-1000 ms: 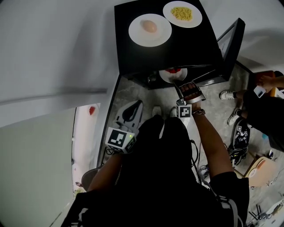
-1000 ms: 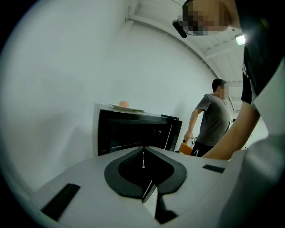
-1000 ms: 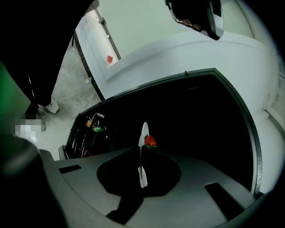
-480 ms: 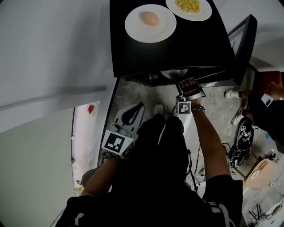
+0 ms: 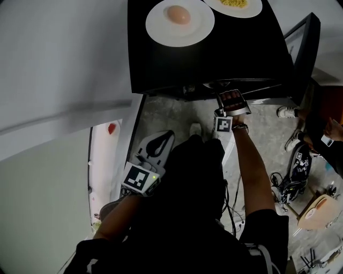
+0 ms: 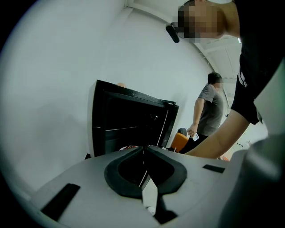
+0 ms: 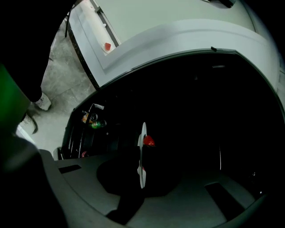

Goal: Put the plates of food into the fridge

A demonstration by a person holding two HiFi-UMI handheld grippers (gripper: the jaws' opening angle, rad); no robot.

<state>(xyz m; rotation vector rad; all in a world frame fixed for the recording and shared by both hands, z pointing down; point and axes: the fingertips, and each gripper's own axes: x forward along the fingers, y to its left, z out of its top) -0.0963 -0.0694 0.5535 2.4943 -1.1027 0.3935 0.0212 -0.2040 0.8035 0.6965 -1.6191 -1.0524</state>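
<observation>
- Since the earlier picture the right gripper (image 5: 229, 97) is reaching further under the fridge's top edge; the plate of red food (image 7: 142, 133), in plain sight from the head view then, is now almost hidden beneath it
- Right gripper: jaws are pinching the thin white rim of that plate; in the right gripper view the plate is showing edge-on inside the dark fridge cavity, with a glossy red piece (image 7: 148, 141) lying on it
- Left gripper (image 5: 163, 137): jaws are resting together with nothing between them; it is hanging low beside the person's dark clothing
- Fridge (image 5: 225, 53): black, boxy, matt flat top; its door (image 5: 303, 48) is standing open, with cans (image 7: 91, 121) sitting in the door shelf
- Egg plate (image 5: 161, 32): round, white, smooth; it is sitting on the fridge top bearing a pale oval item
- Yellow-food plate (image 5: 252, 12): round and white; it is sitting just beside the egg plate
- Floor (image 5: 171, 115): grey, mottled, concrete-like
- Wall (image 5: 64, 53): plain white, running beside the fridge
- Bystander (image 6: 209, 111): standing beyond the fridge in a grey shirt
</observation>
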